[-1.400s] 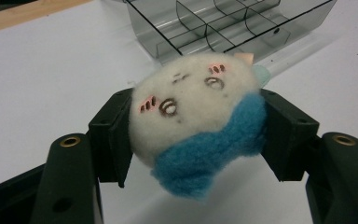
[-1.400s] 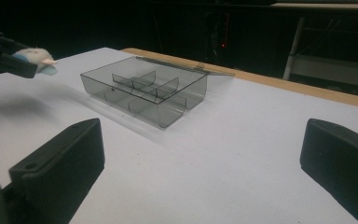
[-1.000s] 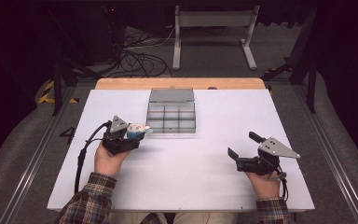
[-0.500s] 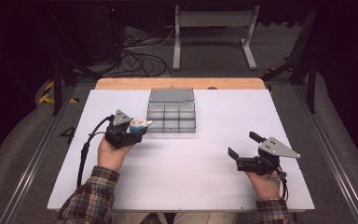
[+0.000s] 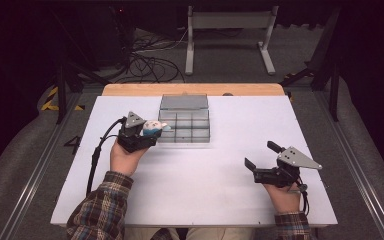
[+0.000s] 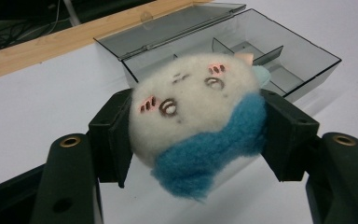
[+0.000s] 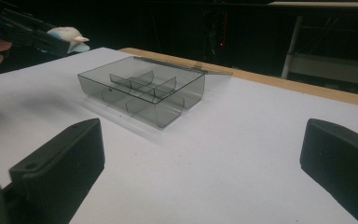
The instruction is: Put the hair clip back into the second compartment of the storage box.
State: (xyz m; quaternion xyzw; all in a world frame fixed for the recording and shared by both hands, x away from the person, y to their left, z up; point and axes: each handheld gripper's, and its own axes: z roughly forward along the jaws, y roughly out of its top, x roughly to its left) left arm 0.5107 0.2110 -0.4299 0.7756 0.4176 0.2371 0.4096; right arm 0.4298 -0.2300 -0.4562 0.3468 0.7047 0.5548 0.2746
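- Left gripper (image 5: 152, 131), left of centre in the high view, pinching one small plush toy (image 6: 196, 116): white head, blue scarf or body, pink cheek marks, a small pinkish ear tip.
- Both black jaws pressed into the soft sides of the toy, as seen in the left gripper view; held by the middle, probably so that the plush does not slip or turn while carried.
- Toy raised above the white table (image 5: 205, 195), just beside the left edge of the box, not yet over any compartment; judged as the carrying step before placing inside.
- One clear smoky-grey compartment box (image 5: 184, 125) in the upper centre of the high view, lid (image 5: 183, 101) laid open and flat toward the far side, most likely to leave the top free for dropping things in.
- Compartments inside the box: about six counted, two rows of three, all looking empty.
- Right gripper (image 5: 262, 159), lower right of the high view, jaws spread wide with nothing between them; resting low near the table, well apart from the box, seemingly waiting out of the way.
- Counted in total: two grippers, two hands in plaid sleeves (image 5: 97, 207), one toy, one box, one table.
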